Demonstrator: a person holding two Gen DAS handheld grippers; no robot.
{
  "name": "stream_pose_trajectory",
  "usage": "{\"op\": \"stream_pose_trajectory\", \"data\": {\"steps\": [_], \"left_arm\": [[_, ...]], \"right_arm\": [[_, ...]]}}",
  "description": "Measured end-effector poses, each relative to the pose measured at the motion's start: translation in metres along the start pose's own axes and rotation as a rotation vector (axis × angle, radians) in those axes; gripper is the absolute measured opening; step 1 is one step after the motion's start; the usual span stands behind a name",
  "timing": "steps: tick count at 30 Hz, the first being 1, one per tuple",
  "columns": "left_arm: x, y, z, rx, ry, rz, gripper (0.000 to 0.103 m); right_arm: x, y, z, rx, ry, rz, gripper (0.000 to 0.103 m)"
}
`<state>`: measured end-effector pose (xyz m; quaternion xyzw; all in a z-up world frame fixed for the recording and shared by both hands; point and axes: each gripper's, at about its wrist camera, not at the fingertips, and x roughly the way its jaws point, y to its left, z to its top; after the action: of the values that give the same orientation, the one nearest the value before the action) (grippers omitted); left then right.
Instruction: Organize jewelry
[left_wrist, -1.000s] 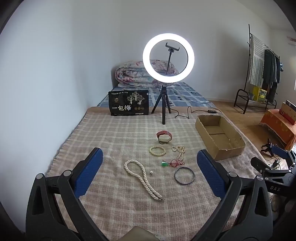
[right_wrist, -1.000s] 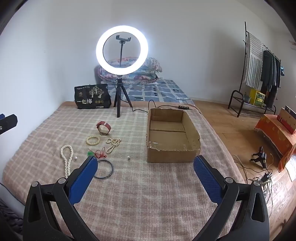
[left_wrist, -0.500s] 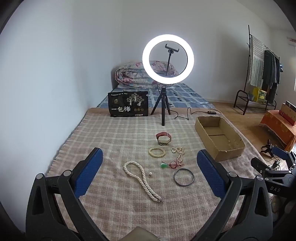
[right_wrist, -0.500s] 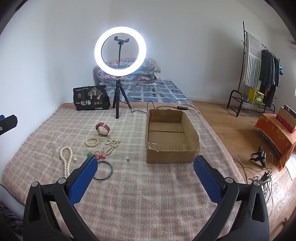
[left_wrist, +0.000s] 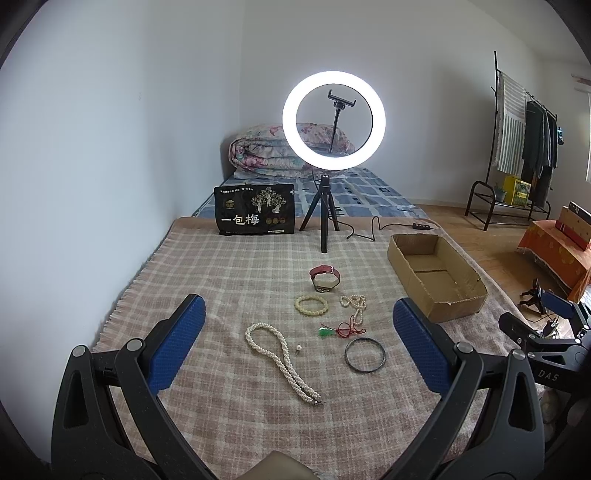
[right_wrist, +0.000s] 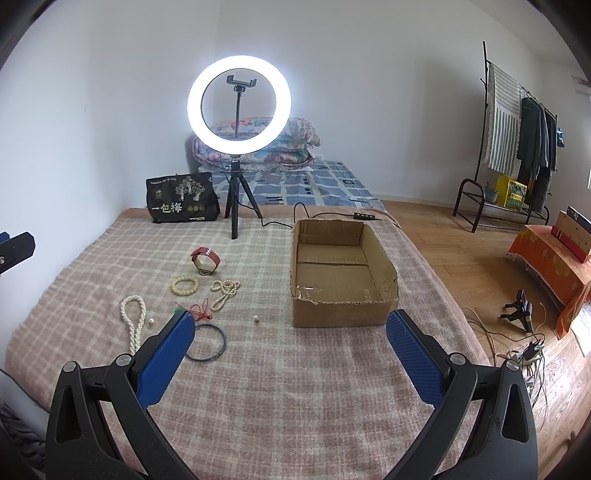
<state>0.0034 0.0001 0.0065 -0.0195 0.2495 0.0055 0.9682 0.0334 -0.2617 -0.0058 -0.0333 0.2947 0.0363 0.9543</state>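
Jewelry lies spread on a checked blanket (left_wrist: 229, 288): a long pearl necklace (left_wrist: 281, 360), a dark bangle (left_wrist: 365, 356), a red cord with a green charm (left_wrist: 341, 329), a yellow bead bracelet (left_wrist: 311, 305), a small pearl strand (left_wrist: 355, 303), a red-strapped watch (left_wrist: 325, 277) and a loose pearl (left_wrist: 299, 347). An open cardboard box (right_wrist: 341, 271) stands to their right, with nothing inside. My left gripper (left_wrist: 299, 345) is open, held above the blanket short of the necklace. My right gripper (right_wrist: 290, 349) is open in front of the box, its left pad over the bangle (right_wrist: 207, 341).
A lit ring light on a tripod (left_wrist: 325, 225) and a black printed bag (left_wrist: 255, 215) stand at the far end, with a cable (right_wrist: 325, 216) behind the box. A folded quilt (left_wrist: 280, 153) lies beyond. Floor, clothes rack (right_wrist: 517, 129) and cables (right_wrist: 524, 343) are to the right.
Both views have drifted slightly; the jewelry and box sit a little higher and farther in the frame. Nothing on the blanket has moved and both grippers stay open.
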Motion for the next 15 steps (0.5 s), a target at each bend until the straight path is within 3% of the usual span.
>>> {"op": "stream_pose_trajectory", "data": {"steps": [15], "left_arm": [[0.0004, -0.0008, 0.0067, -0.002, -0.009, 0.0, 0.103]], "right_arm": [[0.0001, -0.0001, -0.0003, 0.01, -0.005, 0.0, 0.103]]}}
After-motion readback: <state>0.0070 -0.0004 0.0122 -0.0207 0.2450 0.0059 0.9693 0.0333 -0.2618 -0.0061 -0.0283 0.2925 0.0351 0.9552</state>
